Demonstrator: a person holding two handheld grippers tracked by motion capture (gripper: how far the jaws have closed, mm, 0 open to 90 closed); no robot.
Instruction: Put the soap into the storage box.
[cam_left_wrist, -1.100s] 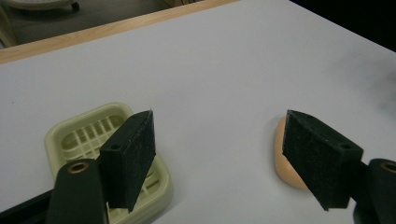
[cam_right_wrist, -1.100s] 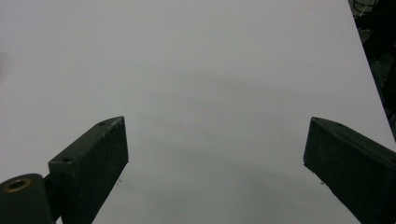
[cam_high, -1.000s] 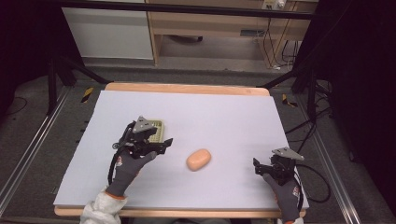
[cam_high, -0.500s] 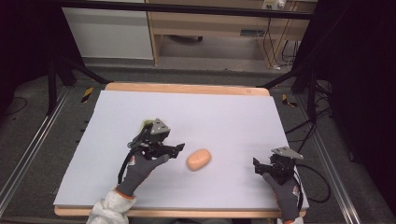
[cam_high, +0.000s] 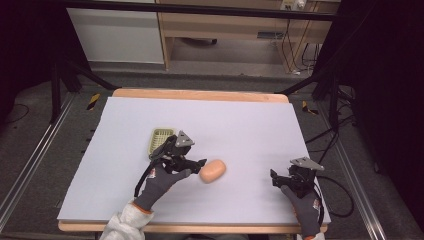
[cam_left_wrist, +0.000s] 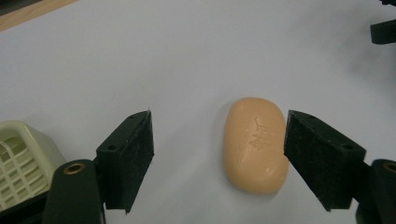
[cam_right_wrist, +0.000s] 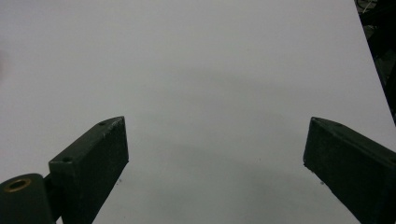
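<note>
A peach-coloured bar of soap (cam_high: 213, 170) lies flat near the middle of the white table top (cam_high: 240, 125). My left gripper (cam_high: 198, 164) is just left of it, held in a gloved hand. In the left gripper view the soap (cam_left_wrist: 255, 144) lies between the open jaws, close against the right jaw, with a wide gap to the left one; the left gripper (cam_left_wrist: 219, 161) is not closed on it. A pale green slotted soap dish (cam_high: 161, 139) stands behind that hand, and its corner (cam_left_wrist: 18, 158) shows beside the left jaw. My right gripper (cam_high: 281, 179) rests open at the front right, with bare table between its jaws (cam_right_wrist: 215, 163).
The table has a wooden rim (cam_high: 200, 94) at the far side. Beyond it stand a white cabinet (cam_high: 117, 35) and a wooden shelf unit (cam_high: 235, 30). Cables (cam_high: 330, 145) trail on the floor to the right of the table.
My left gripper has moved right, away from the green soap dish, and now straddles the soap. The dish is uncovered. The right gripper has stayed put.
</note>
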